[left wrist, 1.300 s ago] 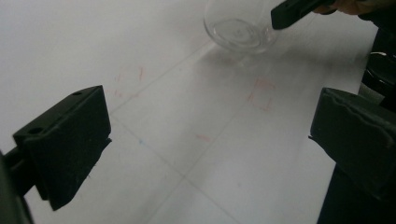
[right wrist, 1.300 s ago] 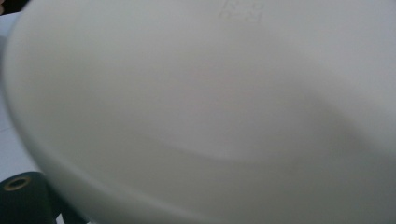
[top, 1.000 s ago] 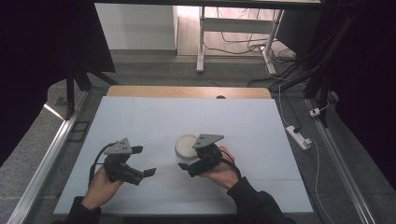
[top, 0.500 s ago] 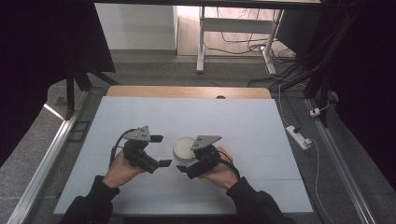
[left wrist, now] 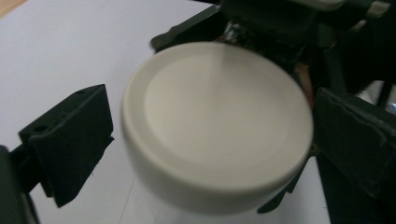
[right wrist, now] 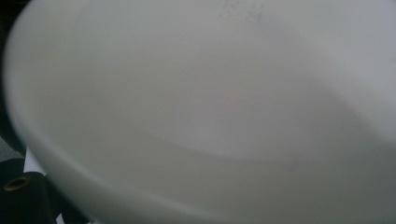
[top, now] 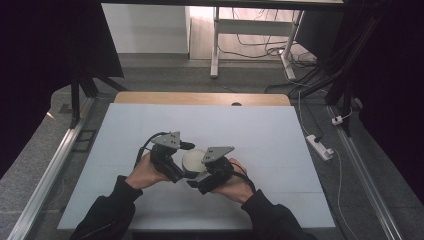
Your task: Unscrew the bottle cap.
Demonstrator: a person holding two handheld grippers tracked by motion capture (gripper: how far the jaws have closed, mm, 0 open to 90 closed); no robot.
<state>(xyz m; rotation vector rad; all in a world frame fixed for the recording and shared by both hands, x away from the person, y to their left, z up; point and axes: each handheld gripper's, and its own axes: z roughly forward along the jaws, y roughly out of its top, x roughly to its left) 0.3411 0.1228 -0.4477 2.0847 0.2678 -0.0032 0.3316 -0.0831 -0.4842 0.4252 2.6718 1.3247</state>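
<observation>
A round cream-white container (top: 192,159) with a flat lid (left wrist: 215,126) hangs just above the white table (top: 260,130) near its front middle. My right gripper (top: 199,176) is shut on it from the right and tips it toward the left hand. In the right gripper view the container's pale wall (right wrist: 210,93) is very close and blurred, with a bit of one black jaw at the lower left. My left gripper (top: 184,162) is open, and its jaws stand on either side of the lid (left wrist: 212,140), close to it but apart.
A wooden strip (top: 200,98) runs along the table's far edge. A metal rail (top: 50,170) lies on the floor at the left, and a white power strip (top: 320,146) with cables at the right. Desk legs (top: 215,45) stand beyond the table.
My left gripper has moved right from the table's left part and now brackets the container's lid. The right gripper has kept hold of the container, barely shifting.
</observation>
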